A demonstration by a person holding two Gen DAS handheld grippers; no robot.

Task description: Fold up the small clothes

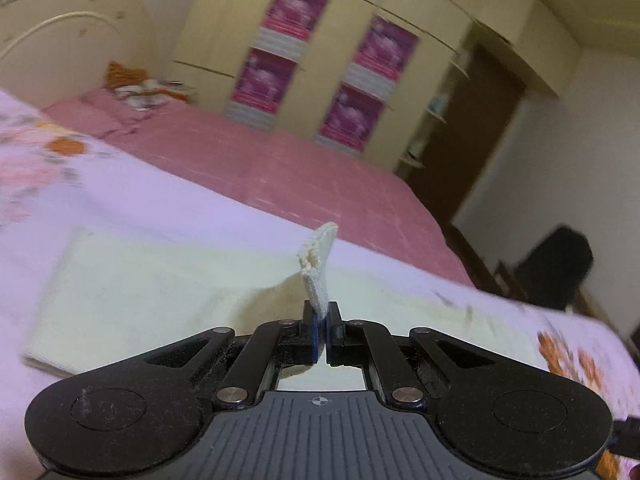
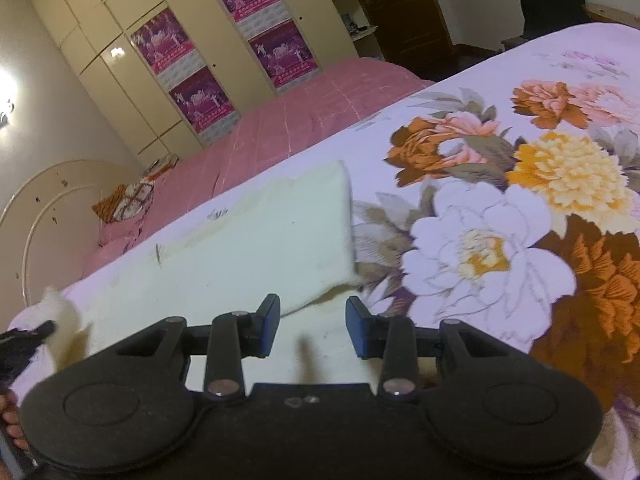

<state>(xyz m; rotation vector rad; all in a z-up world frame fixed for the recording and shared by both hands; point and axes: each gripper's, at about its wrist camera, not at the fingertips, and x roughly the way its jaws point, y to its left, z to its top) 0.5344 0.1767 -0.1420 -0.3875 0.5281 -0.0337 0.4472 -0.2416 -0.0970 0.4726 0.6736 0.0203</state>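
The cream cloth (image 1: 160,284) lies flat on the floral bedspread (image 2: 500,240), directly ahead of both of my grippers. My left gripper (image 1: 323,320) is clamped on one corner of it; that corner stands up between the two pads as a narrow knitted strip, raised off the rest of the fabric, which spreads to the left of and beyond the fingers. My right gripper (image 2: 312,324) has its jaws apart with nothing between the pads; it sits over the near edge of the same cloth, whose far right corner lies ahead and slightly right of the fingers. Whether these fingers touch the fabric cannot be determined. To the far left of my right gripper, the lifted corner and the black tip of my left gripper appear at the frame edge, partly cut off. Beyond the bedspread lies a pink sheet (image 1: 288,172), then a cream wardrobe (image 1: 224,32) carrying magenta posters (image 1: 296,8). A curved headboard (image 1: 60,32) and a crumpled orange-patterned item (image 1: 136,84) lie to the left; the latter is too blurred to identify. A dark chair (image 1: 560,268) stands to the right. The left view is motion-blurred throughout.
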